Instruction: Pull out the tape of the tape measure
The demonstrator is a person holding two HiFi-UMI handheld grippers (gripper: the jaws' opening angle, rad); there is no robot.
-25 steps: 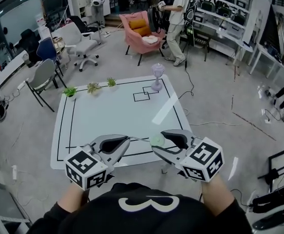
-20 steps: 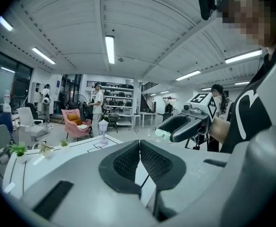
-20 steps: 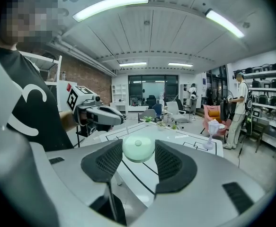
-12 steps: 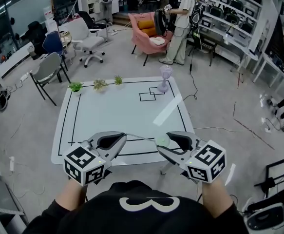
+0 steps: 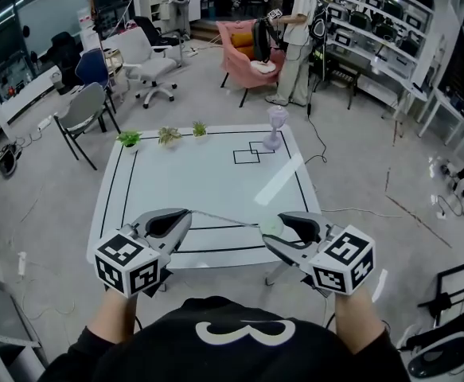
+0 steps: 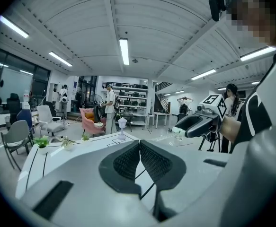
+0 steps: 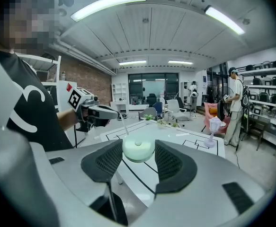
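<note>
- Bench (image 5: 208, 173): a white top with black lines, lying beyond both grippers. The work is held in the air over its near edge, so the bench gives the pull no support. My two grips must carry everything.
- Left gripper (image 6: 139, 144): my fingers are clenched flat together on the free end of the tape, at the left. The end is thin, so in my judgement the squeeze should be firm or it may slide out.
- Right gripper (image 7: 138, 145): my fingers stand wide, grasping the tape measure with one pad on each side. This hand should serve as the fixed anchor.
- Tape measure (image 5: 270, 227): a round, pale green case at the right, between my right fingers and above the near edge of the bench. A round body may turn or pop free if the pull runs off-line.
- Tape (image 5: 224, 218): a short thin length spans from the case to my left fingers and looks close to taut. I judge the task only partly done. The pull should go straight left along the tape's own line, level and smooth, without twisting.
</note>
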